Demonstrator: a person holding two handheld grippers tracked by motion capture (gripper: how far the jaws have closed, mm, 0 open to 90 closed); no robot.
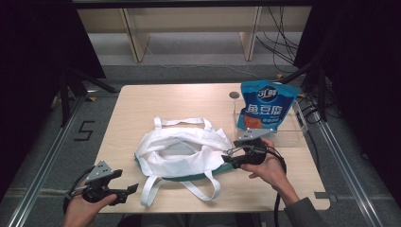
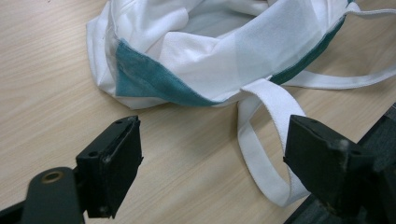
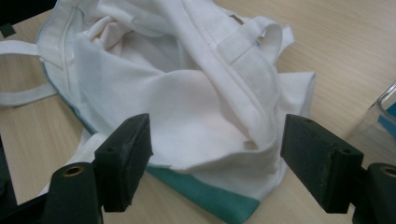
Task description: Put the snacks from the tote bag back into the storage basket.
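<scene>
A white cloth tote bag (image 1: 182, 151) with a teal underside lies rumpled in the middle of the table, its mouth gaping upward. My right gripper (image 1: 228, 158) hovers at the bag's right edge, jaws wide apart around a fold of the bag (image 3: 205, 126) without pressing it. Near the front left corner, my left gripper (image 1: 134, 188) is open and points at the bag (image 2: 196, 51); a white strap loop (image 2: 266, 140) lies on the wood between its jaws. A blue snack pouch (image 1: 265, 106) stands in a clear box (image 1: 293, 135) at the right.
A second strap loop (image 1: 182, 123) lies behind the bag. A small round grey hole cover (image 1: 234, 95) sits near the table's back edge. Black frame poles stand at both sides, and cables run on the floor behind.
</scene>
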